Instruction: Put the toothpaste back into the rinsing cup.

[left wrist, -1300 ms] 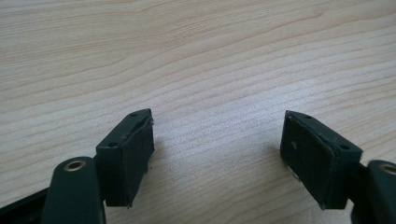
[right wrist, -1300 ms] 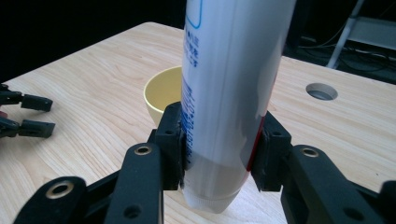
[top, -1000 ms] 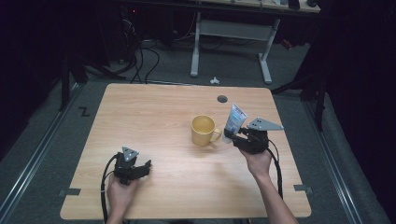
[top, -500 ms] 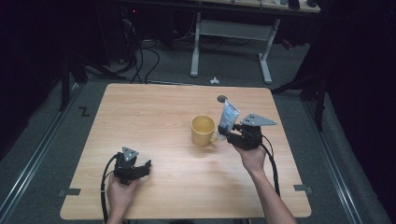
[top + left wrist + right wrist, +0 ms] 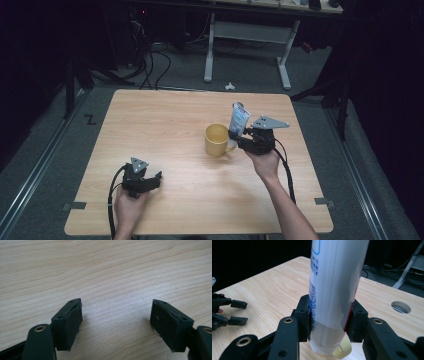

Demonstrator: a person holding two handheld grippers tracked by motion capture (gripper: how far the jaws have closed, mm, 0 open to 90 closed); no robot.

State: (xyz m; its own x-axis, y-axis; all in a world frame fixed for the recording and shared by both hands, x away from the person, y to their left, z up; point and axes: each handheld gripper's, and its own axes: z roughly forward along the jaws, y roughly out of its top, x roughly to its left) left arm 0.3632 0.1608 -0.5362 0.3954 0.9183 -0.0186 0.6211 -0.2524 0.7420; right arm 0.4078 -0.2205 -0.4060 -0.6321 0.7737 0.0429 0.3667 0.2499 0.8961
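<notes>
Wooden table (image 5: 165,120) in a dark room, one yellow mug (image 5: 217,139) near its middle, one white tube (image 5: 239,119) upright, pinched by right gripper (image 5: 236,136) beside the mug, left gripper (image 5: 150,179) spread wide, holding nothing, low over bare wood

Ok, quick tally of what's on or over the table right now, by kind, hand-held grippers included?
Mugs: 1, the yellow mug.
Tubes: 1, the white tube, clamped in the right hand-held gripper.
Hand-held grippers: 2, the right one and the left hand-held gripper, open over bare wood.
Total: 4.
</notes>
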